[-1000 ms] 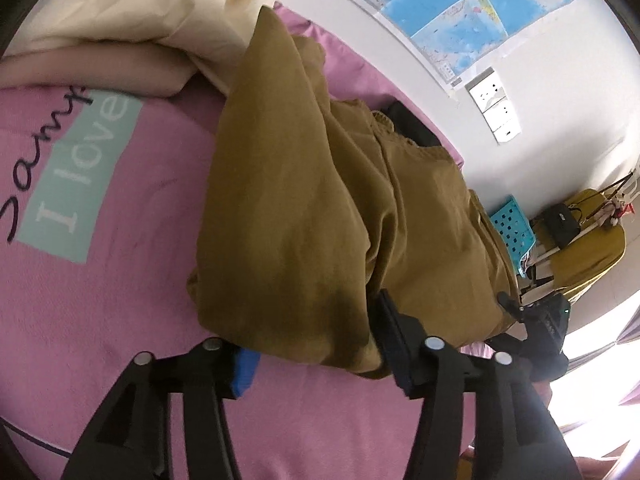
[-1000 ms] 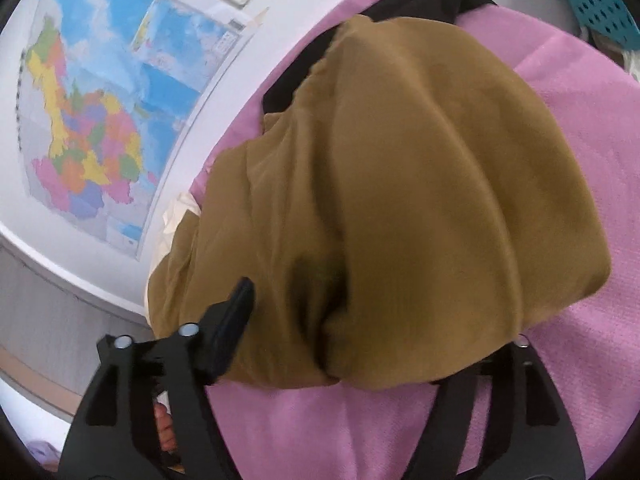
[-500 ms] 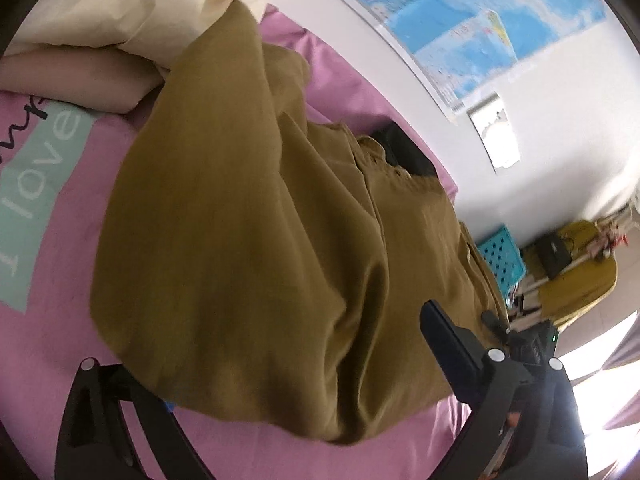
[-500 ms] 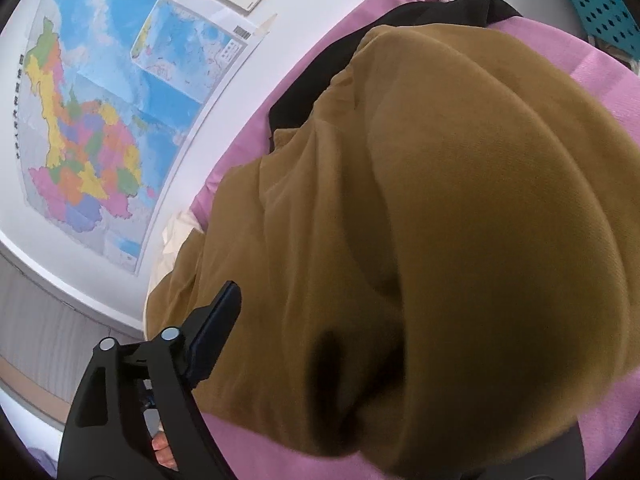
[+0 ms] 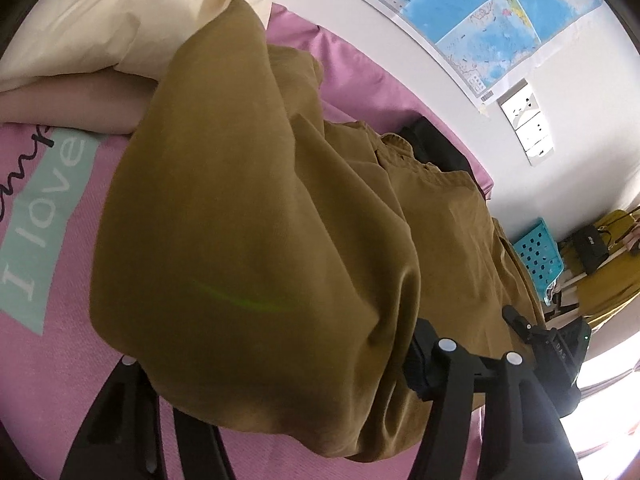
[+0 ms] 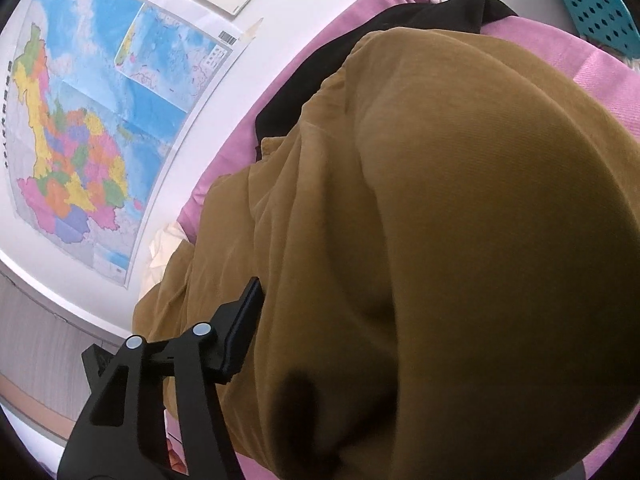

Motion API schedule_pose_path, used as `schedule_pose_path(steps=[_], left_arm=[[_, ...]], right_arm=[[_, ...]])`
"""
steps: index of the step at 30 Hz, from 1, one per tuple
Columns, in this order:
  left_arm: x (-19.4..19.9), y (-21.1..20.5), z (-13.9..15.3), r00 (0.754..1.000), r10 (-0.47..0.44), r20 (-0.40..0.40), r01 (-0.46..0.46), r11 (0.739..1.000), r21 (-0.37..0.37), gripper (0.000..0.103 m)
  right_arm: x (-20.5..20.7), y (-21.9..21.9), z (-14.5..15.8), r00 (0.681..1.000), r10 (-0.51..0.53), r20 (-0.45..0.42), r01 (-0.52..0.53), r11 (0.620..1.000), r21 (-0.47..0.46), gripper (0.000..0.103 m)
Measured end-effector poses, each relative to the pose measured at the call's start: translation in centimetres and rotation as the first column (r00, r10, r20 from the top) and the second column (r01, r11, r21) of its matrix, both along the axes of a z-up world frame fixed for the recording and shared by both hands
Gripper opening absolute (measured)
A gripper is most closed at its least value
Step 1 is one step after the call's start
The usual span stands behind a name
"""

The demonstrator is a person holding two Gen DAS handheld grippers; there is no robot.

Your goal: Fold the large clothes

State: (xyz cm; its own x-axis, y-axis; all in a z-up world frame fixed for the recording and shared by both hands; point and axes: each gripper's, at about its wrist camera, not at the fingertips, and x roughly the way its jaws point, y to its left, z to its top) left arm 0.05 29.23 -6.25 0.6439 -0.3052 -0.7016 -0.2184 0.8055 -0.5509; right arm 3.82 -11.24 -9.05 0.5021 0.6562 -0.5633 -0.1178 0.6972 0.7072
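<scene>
Left gripper: bottom of the left wrist view, and its jaws have just been closing after a wide swing open — a thick roll of the brown garment sits between the two black fingers. The right-hand finger presses into the cloth; the left-hand one is half buried under it, so it looks like a bite on the bundle.

Right gripper: lower part of the right wrist view, jaws also just closing in. Only the left-hand finger shows, laid against the cloth; the other is under the fold, so I cannot tell whether the pinch is complete.

What changed: a second ago the garment's near edge lay just ahead of both grippers with pink showing between; now the cloth has swelled to fill the centre of both views and spills over the fingers.

Meaning for the task: my read — both grippers have re-gripped the near edge, ready to carry it over for the next fold.

Garment's place: heaped on the pink bedspread, running from the bottom centre up toward the upper left.

Middle distance: a black garment peeks out beyond the brown one.

Far: cream pillow upper left, map on the wall, blue basket at right.
</scene>
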Motion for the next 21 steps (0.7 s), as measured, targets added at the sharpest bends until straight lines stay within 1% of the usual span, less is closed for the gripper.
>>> schedule_pose_path(steps=[2, 4, 5, 6, 8, 9, 11, 12, 13, 14, 15, 16, 17, 18, 19, 20, 21], left_arm=[[0.1, -0.1, 0.0, 1.000, -0.006, -0.002, 0.006, 1.000, 0.008, 0.064], [0.2, -0.2, 0.1, 1.000, -0.009, -0.002, 0.009, 1.000, 0.009, 0.068], [0.4, -0.7, 0.2, 1.000, -0.012, 0.000, 0.012, 1.000, 0.008, 0.070], [0.6, -0.9, 0.2, 1.000, -0.024, 0.005, 0.024, 1.000, 0.001, 0.079], [0.9, -1.4, 0.2, 0.999, -0.034, 0.009, 0.034, 0.999, 0.012, 0.084], [1.1, -1.7, 0.3, 0.999, -0.037, 0.008, 0.037, 0.999, 0.020, 0.087], [1.3, -2.0, 0.3, 0.999, -0.038, 0.008, 0.037, 0.999, 0.033, 0.087], [1.4, -2.0, 0.3, 0.999, -0.041, 0.008, 0.041, 0.999, 0.035, 0.087], [1.4, -1.9, 0.3, 0.999, -0.039, 0.006, 0.038, 0.999, 0.038, 0.077], [1.4, -1.7, 0.2, 1.000, -0.028, -0.001, 0.028, 0.999, 0.045, 0.070], [1.5, -1.4, 0.1, 1.000, -0.029, -0.004, 0.029, 0.999, 0.028, 0.063], [1.5, -1.0, 0.1, 0.999, -0.034, -0.004, 0.034, 0.999, -0.011, 0.055], [1.6, -0.7, 0.0, 0.999, -0.036, -0.004, 0.036, 0.999, -0.038, 0.052], [1.5, -0.5, 0.1, 0.999, -0.040, 0.000, 0.040, 0.998, -0.048, 0.047], [1.6, -0.6, 0.4, 0.999, -0.049, 0.008, 0.049, 0.998, -0.044, 0.041], [1.5, -0.7, 0.8, 0.998, -0.054, 0.018, 0.055, 0.998, -0.032, 0.039], [1.5, -0.8, 1.1, 0.998, -0.060, 0.027, 0.061, 0.998, -0.023, 0.035]], right_arm=[[0.0, 0.1, 0.0, 1.000, -0.002, -0.003, 0.002, 1.000, 0.001, 0.059], [0.2, 0.1, -0.1, 1.000, -0.006, -0.014, 0.006, 1.000, 0.010, 0.063], [0.3, 0.2, 0.0, 1.000, -0.004, -0.017, 0.005, 1.000, 0.018, 0.067], [0.3, 0.4, 0.1, 1.000, -0.009, -0.017, 0.009, 1.000, 0.012, 0.069], [0.3, 0.7, 0.1, 1.000, -0.011, -0.011, 0.011, 1.000, -0.006, 0.069], [0.3, 0.7, 0.1, 1.000, -0.008, -0.006, 0.008, 1.000, -0.014, 0.066], [0.3, 0.6, -0.1, 1.000, -0.005, -0.003, 0.005, 1.000, -0.013, 0.061], [0.4, 0.5, -0.1, 1.000, -0.005, -0.003, 0.005, 1.000, -0.009, 0.056], [0.5, 0.4, -0.2, 1.000, -0.005, -0.008, 0.005, 1.000, 0.001, 0.052], [0.6, 0.5, -0.2, 1.000, 0.002, -0.005, -0.002, 1.000, 0.009, 0.045], [0.6, 0.4, -0.2, 1.000, 0.008, 0.000, -0.008, 1.000, 0.015, 0.043], [0.6, 0.3, -0.1, 1.000, 0.015, 0.005, -0.015, 1.000, 0.027, 0.038], [0.6, 0.3, 0.0, 1.000, 0.024, 0.009, -0.024, 0.999, 0.038, 0.032], [0.6, 0.2, 0.2, 0.999, 0.029, 0.012, -0.030, 0.998, 0.049, 0.029], [0.6, 0.2, 0.5, 0.999, 0.035, 0.019, -0.036, 0.998, 0.056, 0.028], [0.5, 0.3, 0.8, 0.999, 0.041, 0.029, -0.043, 0.998, 0.055, 0.026], [0.5, 0.4, 1.4, 0.998, 0.049, 0.042, -0.051, 0.997, 0.055, 0.025]])
